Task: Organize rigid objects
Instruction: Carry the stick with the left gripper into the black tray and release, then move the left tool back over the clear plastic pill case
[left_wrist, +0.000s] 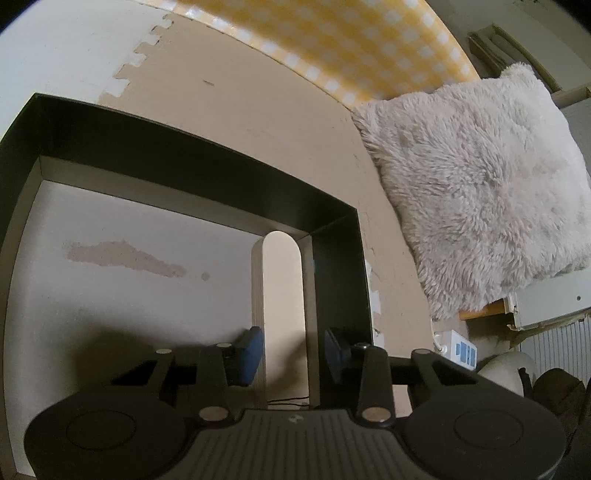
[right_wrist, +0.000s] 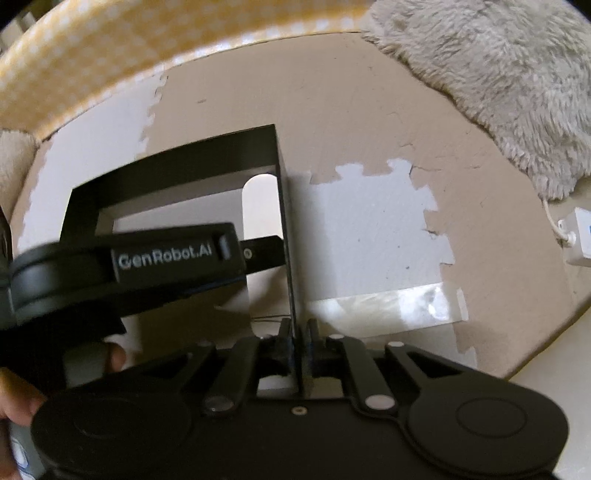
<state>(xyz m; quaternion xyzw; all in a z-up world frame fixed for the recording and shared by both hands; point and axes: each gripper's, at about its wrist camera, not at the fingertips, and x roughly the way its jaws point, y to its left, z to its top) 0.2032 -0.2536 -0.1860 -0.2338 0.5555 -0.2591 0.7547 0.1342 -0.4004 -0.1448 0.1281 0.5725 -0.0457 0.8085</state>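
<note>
One black box (left_wrist: 207, 177) is the landmark: a shallow, open-topped rectangular tray with thin, matte black walls and a pale grey floor that carries a brownish scuffed patch (left_wrist: 125, 256). It sits on a beige and white foam puzzle mat (left_wrist: 258, 110). One cream-coloured object (left_wrist: 282, 295), flat and oblong with a rounded far end, stands inside the box right against its right-hand wall, near the far right corner. That makes one box and one cream piece; two grippers are at work on them.

Left gripper (left_wrist: 293, 354) reaches into the box from the near side. Its blue pads (left_wrist: 251, 354) sit on either side of the cream object's near end, with the right pad close to the box wall; the jaws are drawn in nearly as far as they go, and they appear to be closed on the object, though the contact on the right side is in shadow.

Right gripper (right_wrist: 298, 343) points steeply down at the box's right-hand wall near its front end, and its jaws are pinched almost fully together on that thin black wall, one finger inside the box and one outside.

Beyond the box's right side lies one fluffy white cushion (left_wrist: 476, 192), and past the far side one yellow checked cloth (left_wrist: 332, 44). One white power strip (left_wrist: 460, 349) lies right of the box's near corner.
</note>
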